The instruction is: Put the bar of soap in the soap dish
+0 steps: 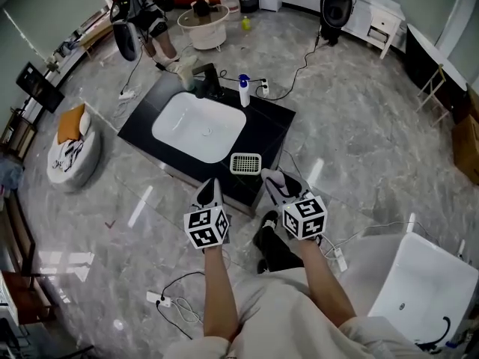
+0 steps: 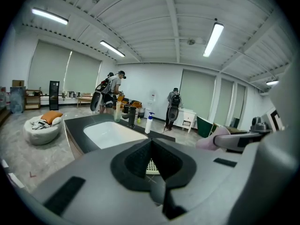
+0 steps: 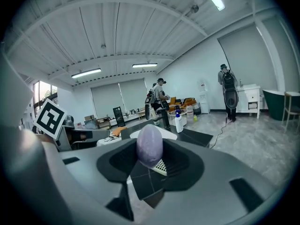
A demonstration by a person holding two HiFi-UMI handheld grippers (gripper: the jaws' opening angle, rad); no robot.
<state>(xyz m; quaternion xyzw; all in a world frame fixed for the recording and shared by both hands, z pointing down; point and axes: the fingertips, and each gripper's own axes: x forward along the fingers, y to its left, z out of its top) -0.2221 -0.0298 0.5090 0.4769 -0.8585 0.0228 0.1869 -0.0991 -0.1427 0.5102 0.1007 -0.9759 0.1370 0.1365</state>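
Soap bar (image 3: 149, 145) pinched between right gripper (image 3: 150, 150) fingers (image 3: 120, 162).

Counter (image 1: 263, 129): sink basin (image 1: 199, 126) set in, left-centre. Faucet (image 1: 209, 81) at far edge, behind basin; pump bottle (image 1: 244, 90) just right of it, same edge. Soap dish (image 1: 245, 163) on counter by near-right corner, right of basin's near end. Left gripper (image 1: 212, 183) at near edge, left of dish. Right gripper (image 1: 271, 175) just right of dish, bar of soap (image 3: 149, 146) btwn its jaws.
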